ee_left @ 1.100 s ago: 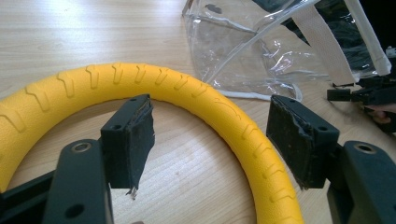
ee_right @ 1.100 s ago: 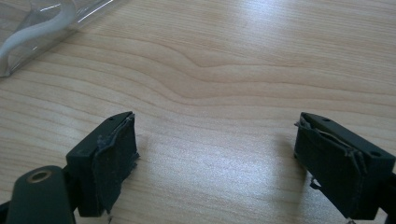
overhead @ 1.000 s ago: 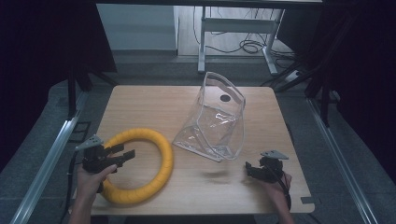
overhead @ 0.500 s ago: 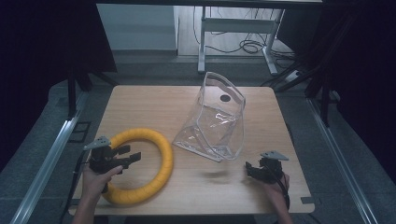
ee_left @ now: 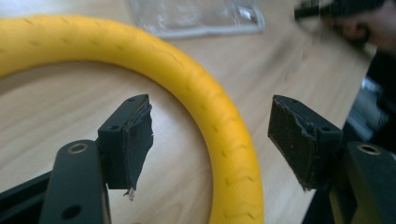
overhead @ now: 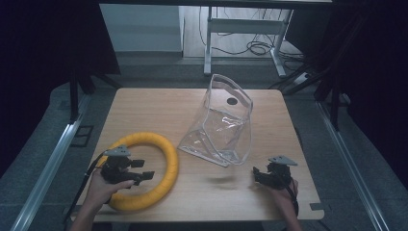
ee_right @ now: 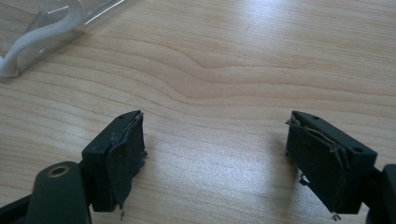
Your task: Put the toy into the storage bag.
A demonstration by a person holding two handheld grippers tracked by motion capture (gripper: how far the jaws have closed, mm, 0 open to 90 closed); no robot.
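Observation:
A yellow ring lies flat on the wooden table at the front left. My left gripper is open over the ring's inner right side. In the left gripper view its jaws straddle the yellow ring, one inside the hoop and one outside, with a gap on both sides. A clear plastic bag stands open in the middle of the table. My right gripper is open near the front right edge, low over bare wood, with nothing between its jaws. The clear bag's corner lies beyond it.
The other hand and gripper show blurred at the far right of the left gripper view. Metal rails run along both sides of the table. A desk frame with cables stands behind on the floor.
My left gripper has moved right and slightly toward the front, so its jaws now straddle the ring's right side. The right gripper, the ring and the bag have stayed put.

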